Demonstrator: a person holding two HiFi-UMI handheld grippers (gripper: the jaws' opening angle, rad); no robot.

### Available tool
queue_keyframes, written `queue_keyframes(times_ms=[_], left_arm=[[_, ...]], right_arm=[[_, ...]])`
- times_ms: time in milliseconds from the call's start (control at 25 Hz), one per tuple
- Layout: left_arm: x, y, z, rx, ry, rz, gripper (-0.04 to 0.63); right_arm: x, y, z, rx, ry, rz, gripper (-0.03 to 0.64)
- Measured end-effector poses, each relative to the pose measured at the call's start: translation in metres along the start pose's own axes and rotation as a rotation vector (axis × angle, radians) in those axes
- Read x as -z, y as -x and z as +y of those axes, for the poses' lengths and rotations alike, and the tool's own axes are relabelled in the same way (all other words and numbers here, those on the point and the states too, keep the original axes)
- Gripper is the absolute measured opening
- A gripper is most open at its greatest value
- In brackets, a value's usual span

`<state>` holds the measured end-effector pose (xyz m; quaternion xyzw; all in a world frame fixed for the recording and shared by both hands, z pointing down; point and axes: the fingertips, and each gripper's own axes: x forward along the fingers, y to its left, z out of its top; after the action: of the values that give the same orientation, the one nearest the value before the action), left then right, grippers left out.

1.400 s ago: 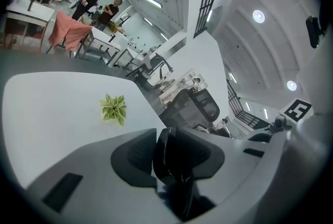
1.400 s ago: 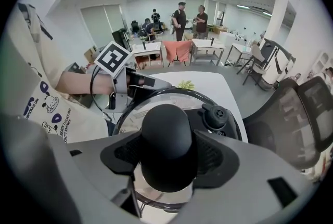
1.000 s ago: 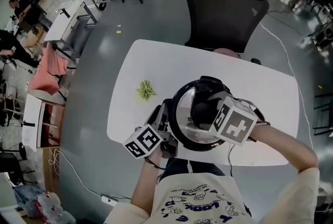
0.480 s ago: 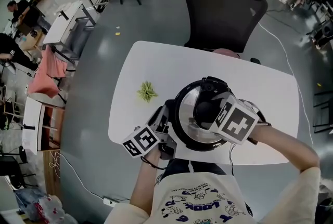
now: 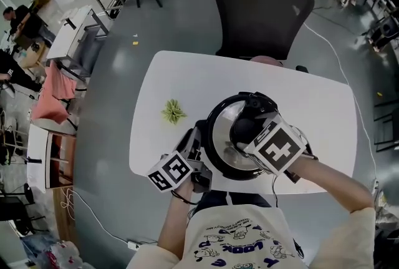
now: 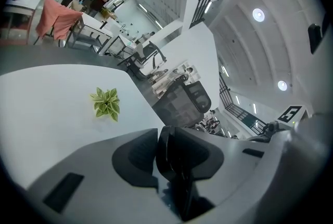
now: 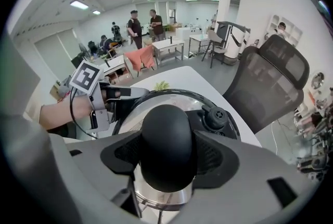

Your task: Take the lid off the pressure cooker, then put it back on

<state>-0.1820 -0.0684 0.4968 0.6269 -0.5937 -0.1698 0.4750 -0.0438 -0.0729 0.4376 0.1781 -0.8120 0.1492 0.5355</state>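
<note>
The pressure cooker (image 5: 219, 136) stands on the white table (image 5: 312, 99), steel lid (image 7: 156, 101) on, with a black knob (image 7: 166, 145) and a black valve (image 7: 216, 117) beside it. My right gripper (image 5: 245, 132) reaches down from above, shut on the knob, and its pads (image 7: 216, 158) press both sides of it. My left gripper (image 5: 198, 144) lies nearly level at the cooker's left side. Its jaws have just been closing, and the cooker's black side handle (image 6: 174, 163) is clamped between them.
A small green paper plant (image 5: 173, 110) lies on the table left of the cooker. A black office chair (image 5: 262, 5) stands behind the table's far edge. Desks and people are far off to the left.
The right gripper's marker cube has rolled round on the knob. The left gripper stays at the cooker's side handle.
</note>
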Motion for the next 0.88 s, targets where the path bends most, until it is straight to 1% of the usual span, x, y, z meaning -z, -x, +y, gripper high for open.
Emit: queue_keyframes(times_ms=[160,280,480,760,880], left_arm=[[0.0,-0.0001,0.0002,-0.024,-0.015,-0.008,0.115],[0.0001,0.0007,0.0004,-0.031,-0.021,-0.008,0.117],[-0.0003,0.0016,0.0012,-0.029,-0.021,-0.003,0.117],[0.0042,0.0017,0.0,-0.026,-0.017,0.005,0.118],[0.0017,0.0028,-0.0017,-0.037,-0.036,0.002,0.12]], right_arm=[[0.0,-0.001,-0.0053,0.042,-0.071,-0.011,0.301],[0.0,-0.001,-0.0054,0.058,-0.099,-0.014,0.304],[-0.0004,-0.0016,-0.0039,0.05,-0.092,-0.017,0.305],[0.001,-0.0004,-0.0015,0.009,-0.064,-0.004,0.307],[0.0008,0.0005,-0.0013,0.002,-0.047,-0.008,0.308]])
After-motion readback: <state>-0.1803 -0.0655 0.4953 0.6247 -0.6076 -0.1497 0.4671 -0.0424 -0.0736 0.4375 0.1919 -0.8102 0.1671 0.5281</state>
